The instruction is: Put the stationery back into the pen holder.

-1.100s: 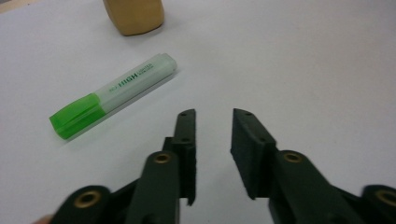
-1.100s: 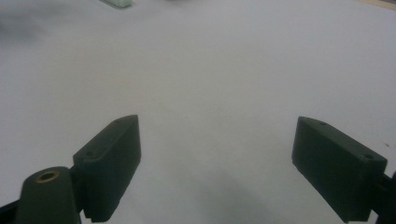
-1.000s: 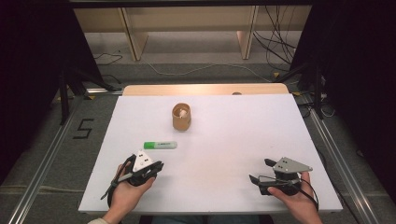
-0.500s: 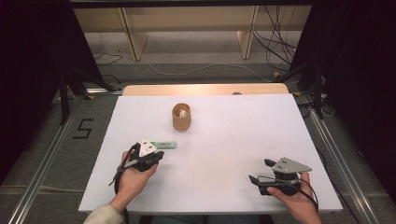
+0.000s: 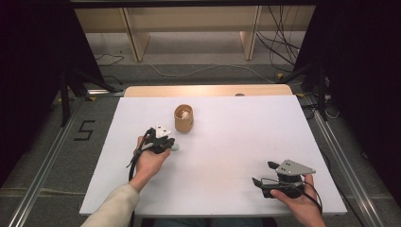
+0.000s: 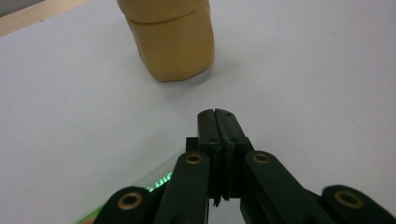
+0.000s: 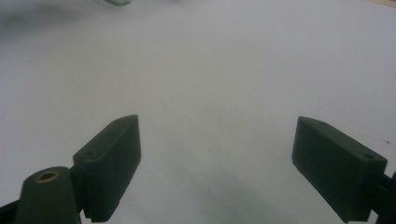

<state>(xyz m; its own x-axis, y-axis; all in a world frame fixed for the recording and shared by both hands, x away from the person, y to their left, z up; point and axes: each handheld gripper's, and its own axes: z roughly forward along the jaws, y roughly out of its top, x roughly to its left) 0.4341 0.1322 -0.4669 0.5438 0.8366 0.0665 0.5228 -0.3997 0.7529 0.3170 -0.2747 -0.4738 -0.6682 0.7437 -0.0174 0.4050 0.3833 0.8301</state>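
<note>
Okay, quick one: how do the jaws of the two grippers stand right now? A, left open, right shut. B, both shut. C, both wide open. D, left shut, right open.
D: in the left gripper view the left gripper has its jaws pressed together with nothing between them, while in the right gripper view the right gripper has its jaws wide apart over the white table.

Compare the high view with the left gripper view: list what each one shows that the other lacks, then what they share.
High view alone: the right gripper with jaws apart near the table's front right, both of the person's hands, the grey floor with a black numeral 5, and wooden shelving behind the table.

Left gripper view alone: the left gripper seen close up, its two black jaws pressed together with nothing between them, and green print on the translucent pen-like tube lying beneath it.

Both: the tan cylindrical cup, the white table top and that tube.
</note>
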